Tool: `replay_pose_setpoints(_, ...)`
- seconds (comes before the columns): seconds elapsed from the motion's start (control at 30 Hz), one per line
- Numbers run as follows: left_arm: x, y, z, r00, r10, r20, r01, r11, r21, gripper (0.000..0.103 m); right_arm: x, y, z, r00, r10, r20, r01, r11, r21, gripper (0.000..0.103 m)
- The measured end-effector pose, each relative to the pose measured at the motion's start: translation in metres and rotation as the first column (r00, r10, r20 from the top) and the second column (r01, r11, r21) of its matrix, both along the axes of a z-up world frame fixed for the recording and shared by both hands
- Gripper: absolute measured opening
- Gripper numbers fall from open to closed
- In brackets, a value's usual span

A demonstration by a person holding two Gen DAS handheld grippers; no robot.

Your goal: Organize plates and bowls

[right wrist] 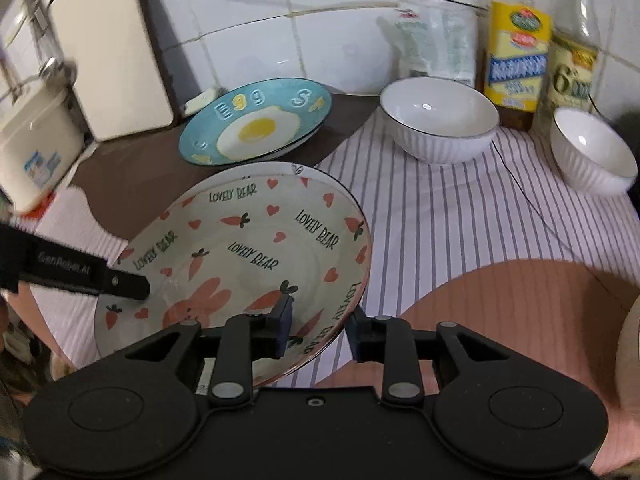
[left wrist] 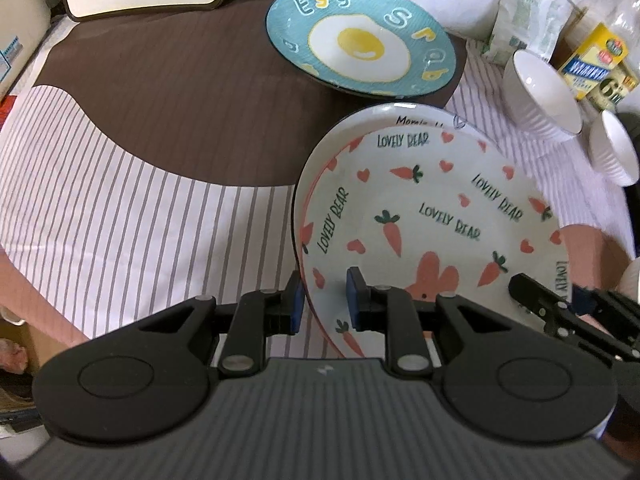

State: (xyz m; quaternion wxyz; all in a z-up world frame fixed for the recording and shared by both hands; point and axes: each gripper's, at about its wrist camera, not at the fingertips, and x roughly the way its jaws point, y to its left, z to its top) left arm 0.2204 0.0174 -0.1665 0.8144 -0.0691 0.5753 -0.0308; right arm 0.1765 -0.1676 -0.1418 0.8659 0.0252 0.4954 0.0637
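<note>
A white plate with carrots, hearts and "LOVELY BEAR" lettering (left wrist: 432, 208) (right wrist: 248, 248) sits over a second white plate whose far rim (left wrist: 400, 114) (right wrist: 294, 168) peeks out behind it. My left gripper (left wrist: 324, 304) is shut on the carrot plate's left rim. My right gripper (right wrist: 320, 328) straddles the opposite rim, and its pads stand clear of it. Farther back lie a blue egg plate (left wrist: 360, 36) (right wrist: 256, 124) and two white ribbed bowls (right wrist: 438, 120) (right wrist: 592, 152).
A striped cloth with a brown patch (left wrist: 120, 200) covers the table. Two bottles (right wrist: 516, 52) (right wrist: 572, 60) and a bag (right wrist: 436, 40) stand against the tiled wall. A cream board (right wrist: 108, 60) and a white container (right wrist: 36, 152) are at the left. A thin black cable (right wrist: 520, 188) crosses the cloth.
</note>
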Motion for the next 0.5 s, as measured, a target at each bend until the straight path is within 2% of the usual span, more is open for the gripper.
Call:
replay_pose_setpoints(0.07,-0.002,-0.005,-0.005,1.000,-0.014,-0.007,0.014,0.999,0.033,0.020,-0.001,0.004,-0.002,1.000,0.022,0.000,-0.022,0.999,-0.041,0.039)
replay_pose_setpoints(0.17,-0.006,-0.015,-0.004,0.999,-0.026,0.023,0.024,0.996,0.087,0.020,0.000,0.004,-0.002,0.999,0.034,0.014,-0.034,0.998,-0.050,0.039)
replay_pose_setpoints(0.5,-0.004,-0.018,-0.005,1.000,-0.008,0.010,0.006,0.992,0.125,0.020,0.001,0.012,-0.011,0.997,0.078,0.004,-0.077,0.989,-0.124,0.046)
